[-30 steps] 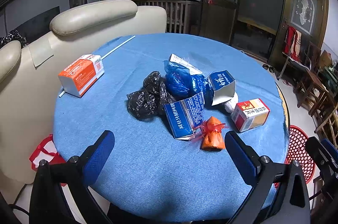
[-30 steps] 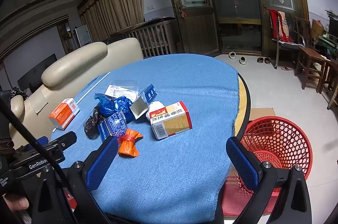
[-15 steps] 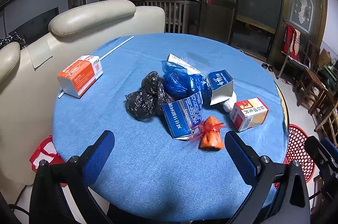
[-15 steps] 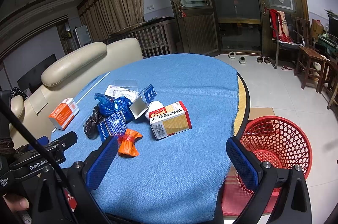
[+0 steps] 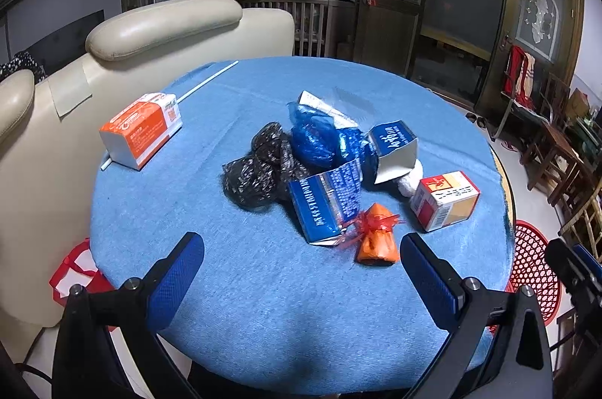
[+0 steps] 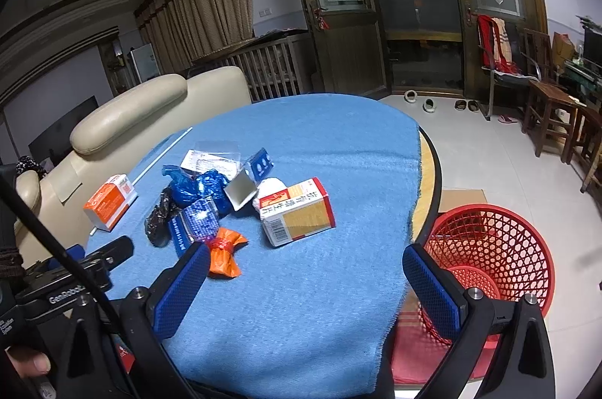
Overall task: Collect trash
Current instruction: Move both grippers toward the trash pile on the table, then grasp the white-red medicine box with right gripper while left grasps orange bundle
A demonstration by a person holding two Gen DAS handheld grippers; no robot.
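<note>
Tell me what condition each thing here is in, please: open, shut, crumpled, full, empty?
left gripper: jaws open, holding nothing
right gripper: jaws open, holding nothing
red basket: upright on floor, empty
blue carton: end flap open
red-and-yellow box: closed, lying on side
orange-and-white box: closed, lying flat
black bag: crumpled
blue bag: crumpled
orange bag: tied shut

I see dim indoor light, soft shadows on the table [image 5: 263, 305], sharp centre, and fisheye bending with black corners.
</note>
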